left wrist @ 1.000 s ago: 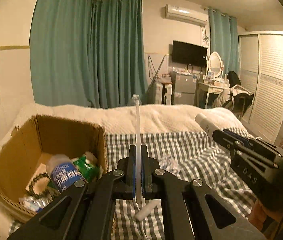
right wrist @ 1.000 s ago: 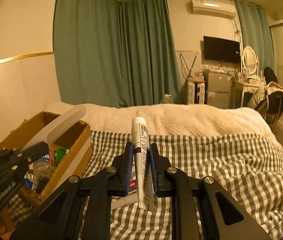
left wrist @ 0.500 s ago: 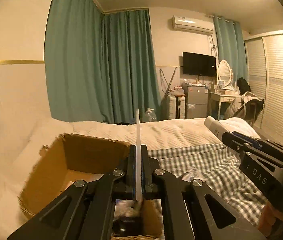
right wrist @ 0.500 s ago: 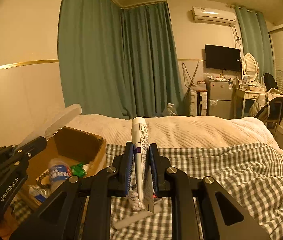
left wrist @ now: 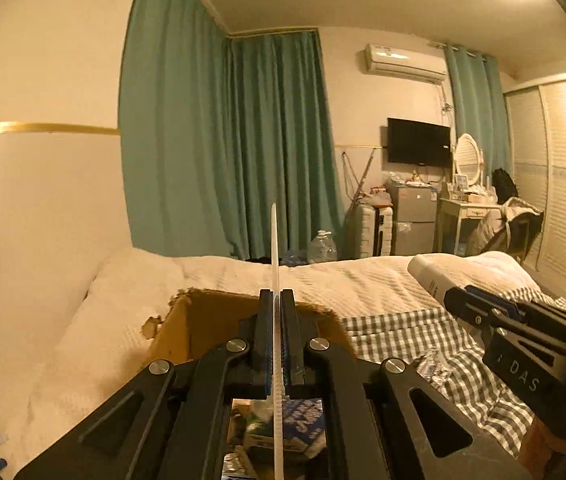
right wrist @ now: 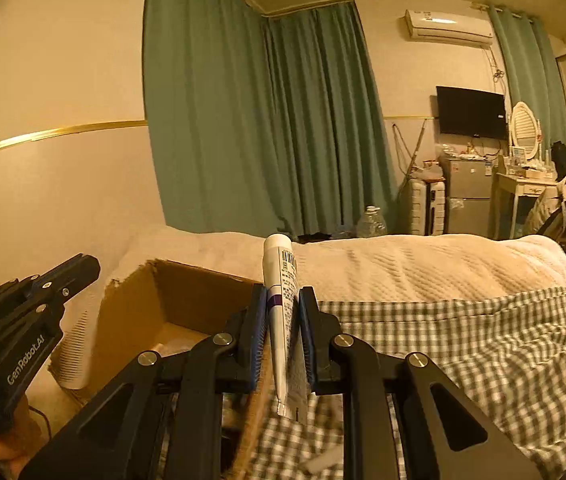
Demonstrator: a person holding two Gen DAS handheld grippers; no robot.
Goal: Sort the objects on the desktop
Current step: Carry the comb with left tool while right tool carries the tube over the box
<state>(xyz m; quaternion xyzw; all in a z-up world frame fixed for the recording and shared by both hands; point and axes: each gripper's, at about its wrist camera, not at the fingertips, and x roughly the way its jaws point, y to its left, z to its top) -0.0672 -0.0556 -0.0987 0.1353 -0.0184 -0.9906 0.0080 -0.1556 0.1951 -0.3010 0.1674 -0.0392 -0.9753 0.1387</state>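
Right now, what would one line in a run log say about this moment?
left gripper: shut on comb | right gripper: shut on tube | both by cardboard box | nothing dropped yet

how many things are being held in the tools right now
2. A white comb is clamped edge-on in the left tool, over the cardboard box. A white tube stands upright in the right tool.

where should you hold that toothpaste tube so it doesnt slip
Across the flat lower body, as the right gripper has it: pads on the two broad faces of the toothpaste tube, just above the crimped tail, cap up. The faces are flat there; the round cap end would likely roll.
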